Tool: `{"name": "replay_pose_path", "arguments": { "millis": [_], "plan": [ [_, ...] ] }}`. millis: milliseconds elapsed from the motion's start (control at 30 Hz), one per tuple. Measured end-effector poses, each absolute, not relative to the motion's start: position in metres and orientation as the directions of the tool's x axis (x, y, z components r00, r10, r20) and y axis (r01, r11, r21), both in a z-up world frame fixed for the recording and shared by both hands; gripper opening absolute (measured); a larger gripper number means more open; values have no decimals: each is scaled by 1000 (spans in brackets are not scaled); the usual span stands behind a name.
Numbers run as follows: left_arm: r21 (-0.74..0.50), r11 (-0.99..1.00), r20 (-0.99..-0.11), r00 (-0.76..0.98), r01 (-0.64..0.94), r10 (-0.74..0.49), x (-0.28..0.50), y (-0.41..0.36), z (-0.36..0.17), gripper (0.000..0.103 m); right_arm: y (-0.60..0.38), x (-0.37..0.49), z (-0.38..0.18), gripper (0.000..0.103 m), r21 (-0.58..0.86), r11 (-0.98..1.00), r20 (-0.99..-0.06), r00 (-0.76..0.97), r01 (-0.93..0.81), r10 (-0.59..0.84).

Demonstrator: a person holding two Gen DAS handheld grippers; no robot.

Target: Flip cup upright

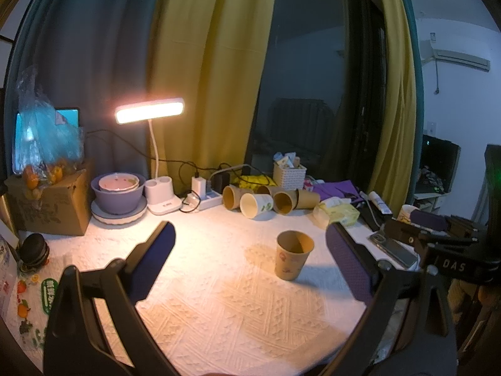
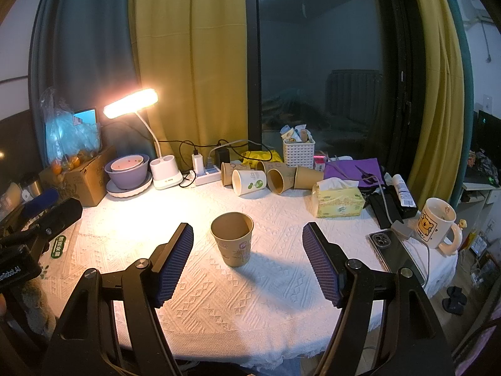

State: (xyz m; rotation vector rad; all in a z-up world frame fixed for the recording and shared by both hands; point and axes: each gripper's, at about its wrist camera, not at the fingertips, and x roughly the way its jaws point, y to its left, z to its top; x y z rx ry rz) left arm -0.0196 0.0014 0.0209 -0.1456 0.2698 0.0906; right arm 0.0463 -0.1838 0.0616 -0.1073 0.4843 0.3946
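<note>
Already the brown paper cup with a faint printed pattern (image 2: 232, 238) stands mouth-up on the white embossed tablecloth (image 2: 250, 297), roughly in the middle of the table and well in from its near edge, so the flip itself looks finished. Neither claw touches it: the right gripper (image 2: 247, 263) is spread wide, its blue ribbed pads (image 2: 173, 266) set either side of the cup and a little nearer the table's front edge, and the left gripper (image 1: 250, 263) is likewise spread, empty, with the cup (image 1: 293, 254) seen between its fingers but farther on. What could go wrong now is mostly a clumsy retreat: the cup is light and empty, so a pad that sweeps sideways while pulling back could clip its rim and tip it over again. The right gripper's left finger sits nearest the cup wall, so that is the likelier culprit. A second risk lies along the far edge, where a row of paper cups lying on their sides (image 2: 269, 177) rests beside a yellow tissue box (image 2: 339, 200) and a white power strip (image 2: 208, 172); reaching there for another cup could set them rolling or snag the black cables. The ceramic bear mug (image 2: 436, 224) and the phone (image 2: 388, 246) sit near the right edge, within range of a careless swing.
</note>
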Motion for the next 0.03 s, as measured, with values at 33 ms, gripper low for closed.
{"name": "replay_pose_path", "arguments": {
  "millis": [33],
  "plan": [
    [-128, 986, -266, 962, -105, 68, -19, 2, 21, 98, -182, 47, 61, 75, -2, 918, -477, 808, -395, 347]
  ]
}}
